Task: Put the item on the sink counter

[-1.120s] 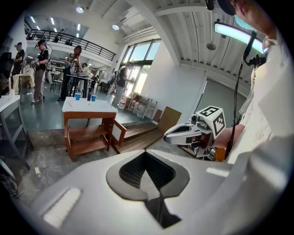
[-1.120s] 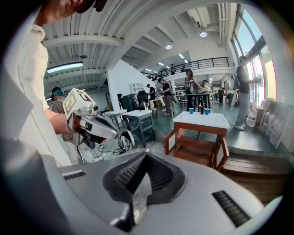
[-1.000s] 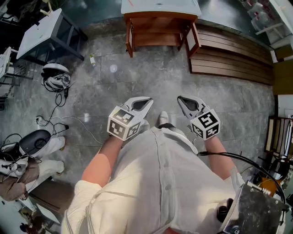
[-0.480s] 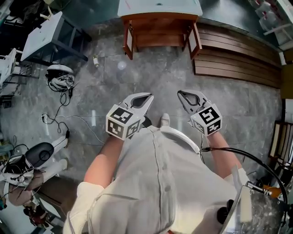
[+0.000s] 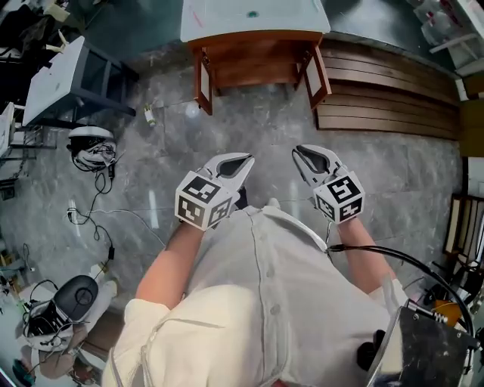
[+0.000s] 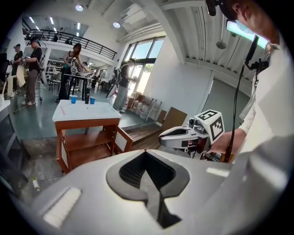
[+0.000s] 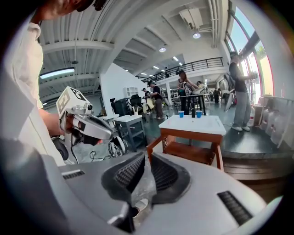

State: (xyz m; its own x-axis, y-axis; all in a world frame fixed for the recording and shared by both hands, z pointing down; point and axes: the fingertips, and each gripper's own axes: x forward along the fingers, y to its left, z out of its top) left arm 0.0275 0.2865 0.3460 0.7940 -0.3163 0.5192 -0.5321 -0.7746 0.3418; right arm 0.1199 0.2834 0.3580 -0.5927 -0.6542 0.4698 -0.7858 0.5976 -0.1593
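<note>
L tongs closed tip-to-tip, empty; R tongs opening, narrow gap, nothing btwn pads, both above floor.

Floor: grey stone floor | Landmark: white-topped wooden table carries two blue cups | Left of table: small bottle and coiled cables lie on floor | Right of table: wooden platform rests on floor

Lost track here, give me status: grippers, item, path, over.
Left gripper fingers shut, empty. Right gripper fingers opening, nothing between. No item or sink counter in view. Wooden table ahead.
</note>
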